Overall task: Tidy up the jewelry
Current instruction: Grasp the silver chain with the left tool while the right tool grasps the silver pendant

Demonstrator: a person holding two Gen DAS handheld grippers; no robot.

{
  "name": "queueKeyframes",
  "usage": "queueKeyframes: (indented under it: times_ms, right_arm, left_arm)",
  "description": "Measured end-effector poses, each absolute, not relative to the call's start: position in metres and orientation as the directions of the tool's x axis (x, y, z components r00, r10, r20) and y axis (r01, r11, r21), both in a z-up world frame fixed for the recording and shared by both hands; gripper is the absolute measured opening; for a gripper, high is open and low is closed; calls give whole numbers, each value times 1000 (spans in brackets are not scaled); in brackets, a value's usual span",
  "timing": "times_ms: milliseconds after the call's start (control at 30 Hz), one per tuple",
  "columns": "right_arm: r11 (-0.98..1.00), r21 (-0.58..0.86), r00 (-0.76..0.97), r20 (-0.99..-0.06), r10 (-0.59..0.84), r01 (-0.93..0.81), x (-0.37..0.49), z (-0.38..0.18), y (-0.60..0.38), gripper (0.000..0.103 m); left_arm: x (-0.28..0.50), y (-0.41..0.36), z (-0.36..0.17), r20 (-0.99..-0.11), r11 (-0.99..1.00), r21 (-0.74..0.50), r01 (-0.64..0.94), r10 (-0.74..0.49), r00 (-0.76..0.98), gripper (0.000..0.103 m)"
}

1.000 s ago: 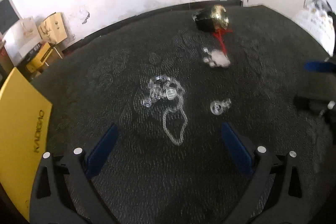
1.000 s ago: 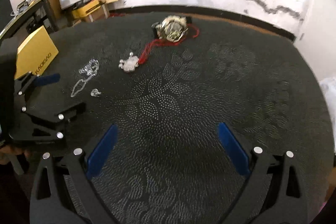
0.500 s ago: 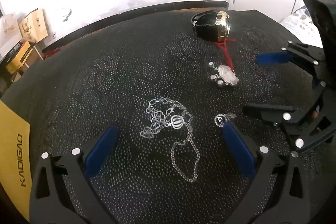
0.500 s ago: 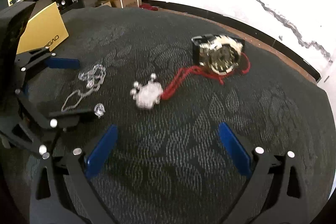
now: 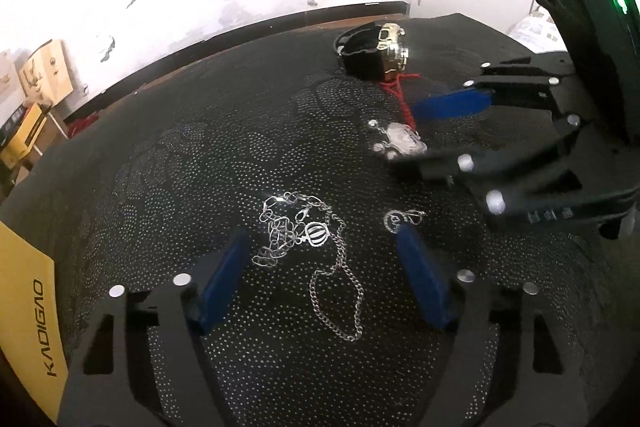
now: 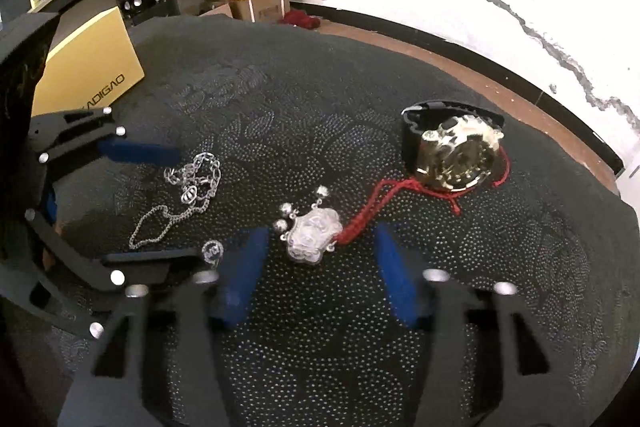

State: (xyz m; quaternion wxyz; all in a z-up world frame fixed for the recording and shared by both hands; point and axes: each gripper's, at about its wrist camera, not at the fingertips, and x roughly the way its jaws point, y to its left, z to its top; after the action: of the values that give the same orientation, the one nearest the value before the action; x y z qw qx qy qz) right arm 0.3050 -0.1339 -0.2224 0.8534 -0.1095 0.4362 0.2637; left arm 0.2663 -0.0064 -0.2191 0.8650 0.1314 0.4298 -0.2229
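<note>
so far nothing looks sorted: every piece still lies loose on the dark patterned tablecloth (image 6: 460, 307), and no tray or jewelry box for them is identifiable.

the left gripper (image 5: 320, 267) hangs low over the silver chain necklace (image 5: 304, 239), jaws spread wide and holding nothing; the chain's tangled links and its round cage pendant sit between the two blue pads (image 5: 222, 277), with a loop of chain trailing back toward the camera. just beside the right-hand pad lies a small silver ring charm (image 5: 402, 217), apart from the chain.

the right gripper (image 6: 320, 263) is likewise open and empty, its blue pads either side of the silver lock pendant (image 6: 310, 237), which is not yet touched as far as i can tell. the pendant's red cord (image 6: 384, 201) runs off toward the far right edge of the table, where it passes under or around the gold watch (image 6: 456, 155) on its black strap; whether the cord is snagged there i cannot tell.

a yellow box (image 6: 86, 67) stands at the far left edge of the table.

in my judgement the task is at its start: both grippers are lined up for a first pick, and the necklace, the charm, the pendant and the watch all remain to be placed.
</note>
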Motion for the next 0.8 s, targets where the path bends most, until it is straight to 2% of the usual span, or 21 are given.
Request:
queueKeyframes:
  times_ms: [67,100,133,167,300,533,800]
  right_arm:
    - [838,42,482,-802,353,-544,303,-223,-136,34]
    - [840,43,484,-801,353,-541,303,-223,-137,34]
    - [841,45,484,-800,353,-538,303,-224,-137,33]
    - [842,44,485,-801,352,-538,302,-224,-138,33]
    - [842,35,484,-805,343,-538,303,-224,-136,33]
    - [847,36,484,-808,337,-530,302,-224,-135,32]
    - [858,44,488,-807,333,-512,300,-224,-135,31]
  left_arm:
    - [265,-7,-218,-802,862,36,505,-276,529,65]
    - [265,-6,-218,-801,860,38,509,-278,530,60]
    - [264,-6,-217,-799,858,40,512,-279,532,50]
    - [264,-5,-217,-796,856,44,515,-281,536,47]
    - [265,-4,-218,-788,863,51,502,-274,552,45]
    - [268,-8,-216,-780,891,89,445,-216,587,18]
    - [264,-14,-214,-772,904,137,406,-160,615,15]
